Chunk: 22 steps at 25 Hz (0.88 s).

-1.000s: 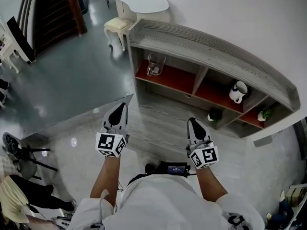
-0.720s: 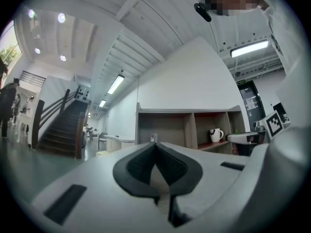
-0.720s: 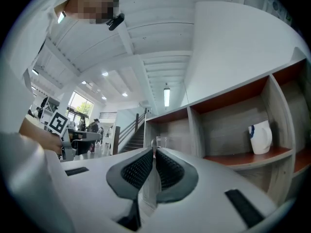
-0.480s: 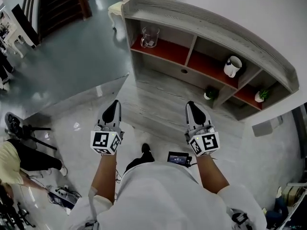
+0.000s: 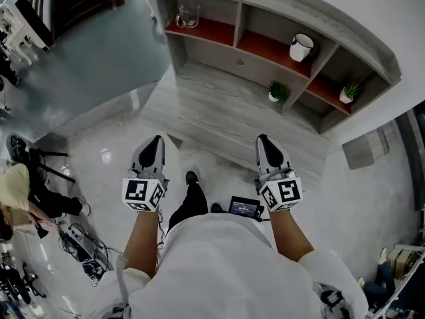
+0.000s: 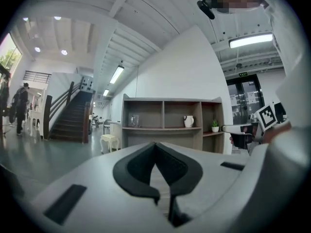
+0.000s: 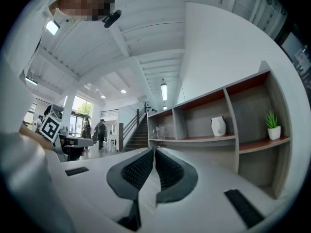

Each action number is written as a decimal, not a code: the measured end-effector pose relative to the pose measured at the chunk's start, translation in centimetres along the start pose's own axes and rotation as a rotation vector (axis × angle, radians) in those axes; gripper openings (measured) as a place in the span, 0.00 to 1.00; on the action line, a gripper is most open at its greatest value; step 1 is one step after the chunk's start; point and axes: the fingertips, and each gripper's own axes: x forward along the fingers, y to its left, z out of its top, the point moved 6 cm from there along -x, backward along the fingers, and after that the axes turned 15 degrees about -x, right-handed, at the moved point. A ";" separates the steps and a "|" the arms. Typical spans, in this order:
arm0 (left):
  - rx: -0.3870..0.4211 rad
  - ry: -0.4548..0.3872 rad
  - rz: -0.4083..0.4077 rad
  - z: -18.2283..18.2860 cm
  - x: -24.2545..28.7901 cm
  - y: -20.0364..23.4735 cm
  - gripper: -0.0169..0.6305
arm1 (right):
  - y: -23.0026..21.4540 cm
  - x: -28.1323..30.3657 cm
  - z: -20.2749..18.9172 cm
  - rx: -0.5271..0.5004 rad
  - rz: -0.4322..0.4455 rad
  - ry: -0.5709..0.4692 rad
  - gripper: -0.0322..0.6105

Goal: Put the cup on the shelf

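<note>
L gripper (image 5: pixel 156 141) & R gripper (image 5: pixel 264 141): jaws pressed together, nothing between 'em. The glass cup (image 5: pixel 188 15) sits in the shelf's (image 5: pixel 332 30) left compartment, well apart from both.

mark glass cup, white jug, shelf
glass cup (image 5: pixel 188 16): head view, clear side wall.
white jug (image 5: pixel 301 47): head view, body.
shelf (image 5: pixel 265 47): head view, bare red board, middle bay.

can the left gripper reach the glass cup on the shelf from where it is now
Probably not yet: the left gripper, jaws shut, hangs well short of the shelf. Nothing blocks the glass cup in the open left compartment; stepping closer should do.
</note>
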 end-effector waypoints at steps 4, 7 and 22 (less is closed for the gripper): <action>0.018 -0.032 0.043 -0.1 -3.4 -1.6 0.04 | 1.3 -2.0 0.0 0.025 0.014 -0.006 0.11; 0.013 -0.041 0.063 -0.2 -5.4 -2.3 0.04 | 2.0 -3.0 0.4 0.033 0.029 -0.017 0.11; -0.018 -0.035 -0.020 -1.0 -11.4 -4.5 0.04 | 6.5 -8.1 3.2 0.010 0.051 -0.016 0.11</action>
